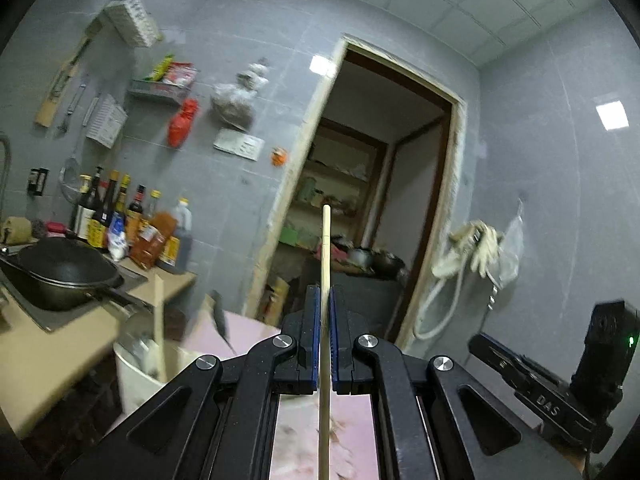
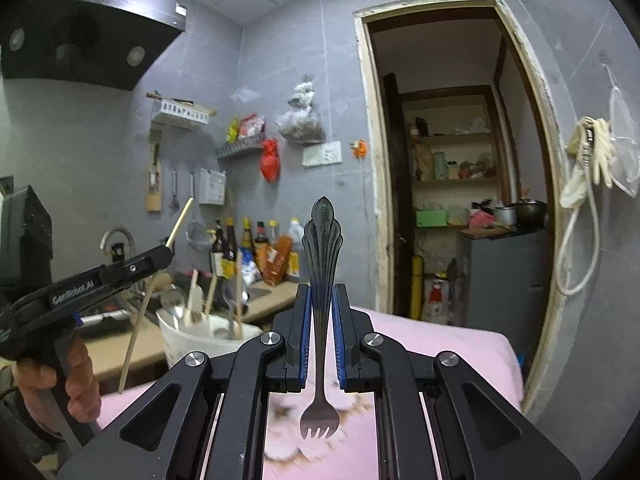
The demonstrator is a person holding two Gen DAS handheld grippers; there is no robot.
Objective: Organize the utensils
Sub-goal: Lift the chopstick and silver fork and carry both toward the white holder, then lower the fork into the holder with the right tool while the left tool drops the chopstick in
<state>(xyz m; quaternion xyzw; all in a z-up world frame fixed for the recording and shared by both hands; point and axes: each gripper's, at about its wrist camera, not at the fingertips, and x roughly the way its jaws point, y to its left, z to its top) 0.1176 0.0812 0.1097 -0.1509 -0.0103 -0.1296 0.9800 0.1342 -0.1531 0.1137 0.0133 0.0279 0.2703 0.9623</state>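
Left gripper pinching slim round wooden chopstick; right gripper clamping ornate scalloped steel fork, tines down

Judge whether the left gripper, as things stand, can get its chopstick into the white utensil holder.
Probably yes: the left gripper holds its chopstick beside the white utensil holder, whose open top still shows gaps among the utensils.

My kitchen is dim and bluish, lit from ceiling panels whose glare shows as bright squares on the glossy wall tiles, while the fisheye bends the doorway and blackens the corners, and the pink cloth and white bucket are smeared with blur.
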